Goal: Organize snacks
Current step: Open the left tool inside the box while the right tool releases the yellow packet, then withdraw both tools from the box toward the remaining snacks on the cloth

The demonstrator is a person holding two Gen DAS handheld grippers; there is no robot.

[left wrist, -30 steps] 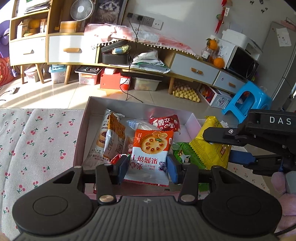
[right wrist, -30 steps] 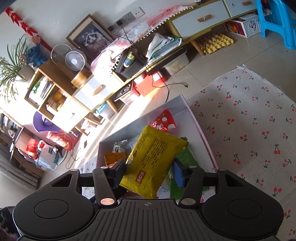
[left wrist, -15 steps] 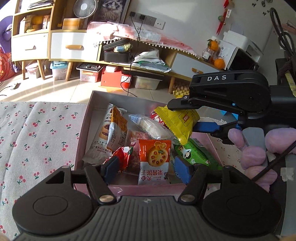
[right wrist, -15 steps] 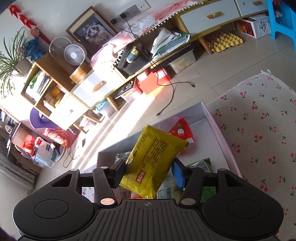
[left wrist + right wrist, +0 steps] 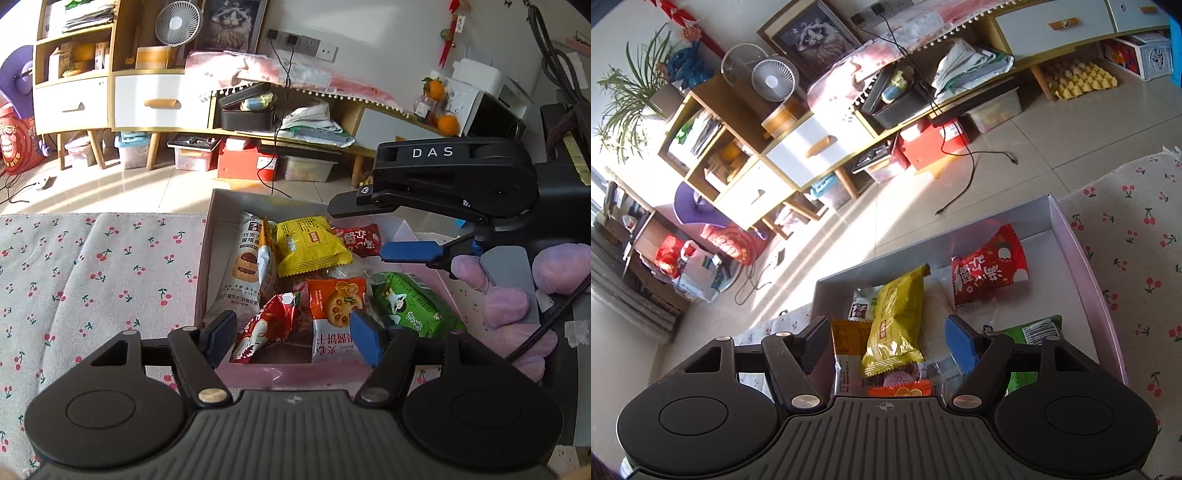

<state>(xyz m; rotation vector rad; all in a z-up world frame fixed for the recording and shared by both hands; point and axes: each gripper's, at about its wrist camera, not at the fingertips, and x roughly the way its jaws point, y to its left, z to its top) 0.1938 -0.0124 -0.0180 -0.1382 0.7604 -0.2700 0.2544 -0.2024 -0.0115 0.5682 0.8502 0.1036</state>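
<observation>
A: Since half a second ago the yellow packet [image 5: 310, 245] has left the right gripper [image 5: 886, 343]; it is now lying in the box [image 5: 210, 236], on top of the other snacks.

B: And those fingers?

A: They are standing spread apart with nothing between them, hanging over the box. In the left wrist view the right gripper [image 5: 365, 230] is showing from the side, above the red packet [image 5: 358, 240] at the far end.

B: What is the left gripper [image 5: 291, 338] doing?

A: It is also gaping wide and holding nothing, hovering at the near wall of the box, above the orange biscuit packet [image 5: 334, 314] and a red-and-white packet [image 5: 267, 326].

B: Where is the yellow one sitting exactly?

A: It is resting mid-box, beside the long chocolate pie packet [image 5: 245, 266], with the green packet [image 5: 415, 306] nearer the right wall. The box is sitting on a cherry-print cloth [image 5: 92, 273].
</observation>
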